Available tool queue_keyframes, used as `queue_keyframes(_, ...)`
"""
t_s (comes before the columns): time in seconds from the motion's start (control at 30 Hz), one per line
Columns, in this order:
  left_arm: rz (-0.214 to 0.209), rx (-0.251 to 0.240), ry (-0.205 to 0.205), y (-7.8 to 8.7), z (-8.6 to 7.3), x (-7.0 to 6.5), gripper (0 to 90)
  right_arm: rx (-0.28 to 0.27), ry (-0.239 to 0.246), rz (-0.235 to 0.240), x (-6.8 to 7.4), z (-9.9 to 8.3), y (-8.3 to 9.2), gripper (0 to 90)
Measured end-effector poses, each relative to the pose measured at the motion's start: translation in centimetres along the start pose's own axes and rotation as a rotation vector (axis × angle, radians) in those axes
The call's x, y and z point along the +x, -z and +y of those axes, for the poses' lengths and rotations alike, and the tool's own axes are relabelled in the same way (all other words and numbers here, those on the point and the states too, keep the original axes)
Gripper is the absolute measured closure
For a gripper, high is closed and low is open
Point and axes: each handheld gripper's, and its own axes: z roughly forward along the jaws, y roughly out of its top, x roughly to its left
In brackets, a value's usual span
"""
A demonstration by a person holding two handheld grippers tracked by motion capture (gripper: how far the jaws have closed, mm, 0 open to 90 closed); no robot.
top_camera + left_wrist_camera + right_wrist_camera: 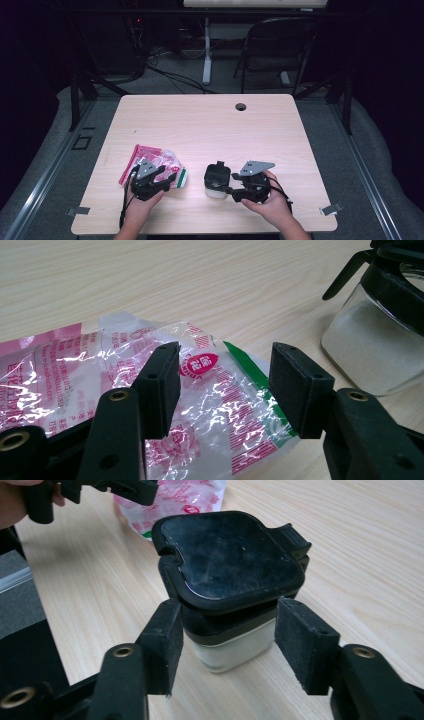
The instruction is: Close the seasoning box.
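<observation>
Jar and bag on the bench [210, 125]

Right tongs [225, 645] stand spread around the black-lidded jar [227, 570]; left tongs [222, 390] spread over the plastic bag [200, 390].

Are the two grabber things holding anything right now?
No. The left gripper gapes over the plastic bag; the right gripper straddles the jar, its pads apart from it.

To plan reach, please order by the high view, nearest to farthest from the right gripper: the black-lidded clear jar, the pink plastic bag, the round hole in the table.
1. Black-lidded clear jar, just left of the right gripper.
2. Pink plastic bag, further left.
3. Round hole, near the table's far edge.
</observation>
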Motion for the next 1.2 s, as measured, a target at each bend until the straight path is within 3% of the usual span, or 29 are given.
queue_keyframes(0.33, 0.005, 0.000, 0.003, 0.17, -0.16, 0.08, 46.4, -0.006, 0.002, 0.029, 0.11, 0.25, -0.12, 43.8)
queue_keyframes(1.2, 0.013, -0.001, 0.006, 0.40, -0.31, 0.27, 46.4, -0.025, -0.005, 0.018, -0.02, 0.54, 0.04, 43.8)
